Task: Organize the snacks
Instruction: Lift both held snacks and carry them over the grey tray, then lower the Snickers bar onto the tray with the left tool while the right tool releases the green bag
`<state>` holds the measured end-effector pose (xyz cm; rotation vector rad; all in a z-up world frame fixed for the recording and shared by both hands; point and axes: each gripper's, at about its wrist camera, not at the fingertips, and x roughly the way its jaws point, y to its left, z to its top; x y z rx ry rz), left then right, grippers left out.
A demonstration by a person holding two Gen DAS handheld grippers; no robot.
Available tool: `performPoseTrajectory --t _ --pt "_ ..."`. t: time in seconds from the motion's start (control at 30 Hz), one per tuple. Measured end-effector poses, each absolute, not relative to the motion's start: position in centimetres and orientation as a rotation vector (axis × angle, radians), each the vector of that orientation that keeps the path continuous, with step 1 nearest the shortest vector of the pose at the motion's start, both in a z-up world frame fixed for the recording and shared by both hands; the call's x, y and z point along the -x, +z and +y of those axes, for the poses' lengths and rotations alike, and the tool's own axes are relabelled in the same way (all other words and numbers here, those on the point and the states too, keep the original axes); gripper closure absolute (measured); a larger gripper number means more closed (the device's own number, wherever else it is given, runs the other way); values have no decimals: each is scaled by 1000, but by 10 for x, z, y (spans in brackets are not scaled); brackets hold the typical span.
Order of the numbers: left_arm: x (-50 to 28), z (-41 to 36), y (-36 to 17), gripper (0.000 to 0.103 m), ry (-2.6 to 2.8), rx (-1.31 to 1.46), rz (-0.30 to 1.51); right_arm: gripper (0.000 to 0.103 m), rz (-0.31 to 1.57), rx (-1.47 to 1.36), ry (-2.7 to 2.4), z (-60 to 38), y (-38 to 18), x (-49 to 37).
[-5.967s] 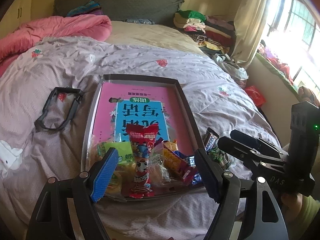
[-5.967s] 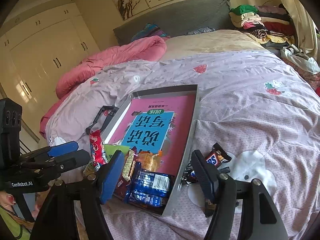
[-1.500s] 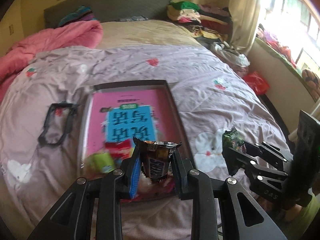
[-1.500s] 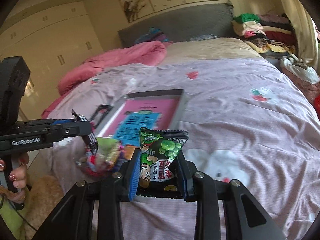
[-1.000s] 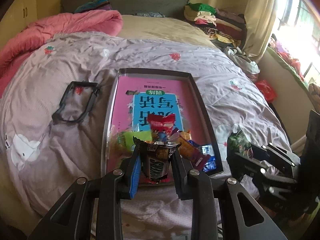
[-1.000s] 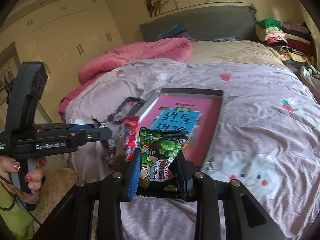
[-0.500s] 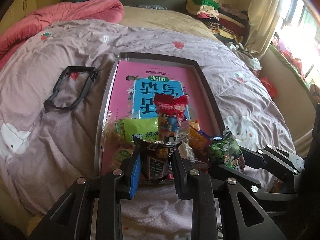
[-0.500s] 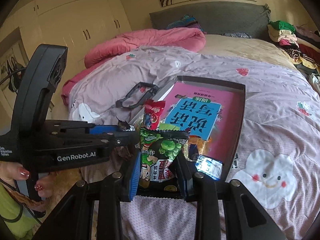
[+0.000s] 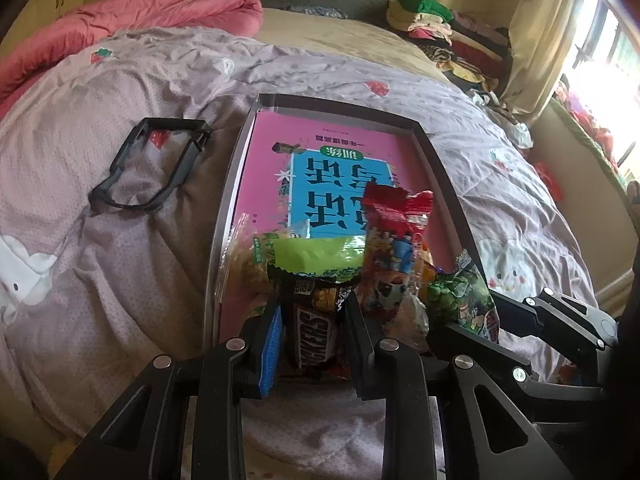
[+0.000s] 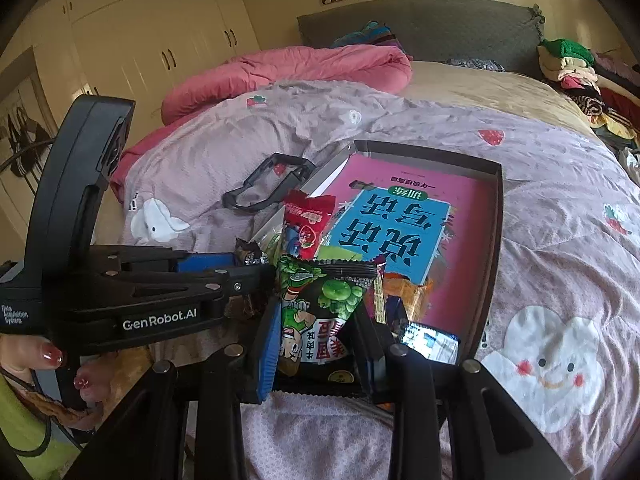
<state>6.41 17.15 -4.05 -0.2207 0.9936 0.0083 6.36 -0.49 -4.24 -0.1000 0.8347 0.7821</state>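
Left hand-held gripper clamps Snickers bar upright over tray snacks.

I read daylight entering from the window at the left-wrist view's right edge — blown out to white there. The bedspread is evenly lit, with soft shadows in its folds. Both views show strong fisheye bending and dark vignetted corners — focus is reasonably sharp, with slight softness on near objects.
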Motion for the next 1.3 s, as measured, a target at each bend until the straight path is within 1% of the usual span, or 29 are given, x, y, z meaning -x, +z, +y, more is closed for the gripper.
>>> performPoseTrajectory --t 0.6,0.97,1.03,1.07,1.1,1.13,1.17,1.2,1.27,1.3 --pt "-67 184 -47 73 -1 247 978 70 823 132 741 23 -53 -88" --pt "-68 179 -48 73 -7 225 980 69 827 118 734 21 -55 -94" --pt "-68 178 -47 72 -5 223 974 69 827 106 742 19 -54 -93" --pt "-67 178 -46 68 -5 222 968 67 825 102 741 17 -54 -93" --pt "-67 178 -44 61 -1 220 961 66 823 99 741 16 -53 -92" --pt "-66 179 -42 58 3 219 955 64 819 95 742 14 -52 -91" --pt "-65 179 -40 53 4 218 948 61 814 91 742 12 -50 -90" --pt "-64 179 -38 50 3 219 944 60 805 88 739 10 -48 -89" --pt "-62 180 -35 45 2 231 939 53 791 78 738 5 -43 -87" --pt "-61 180 -33 43 1 235 936 52 789 75 735 3 -41 -87"
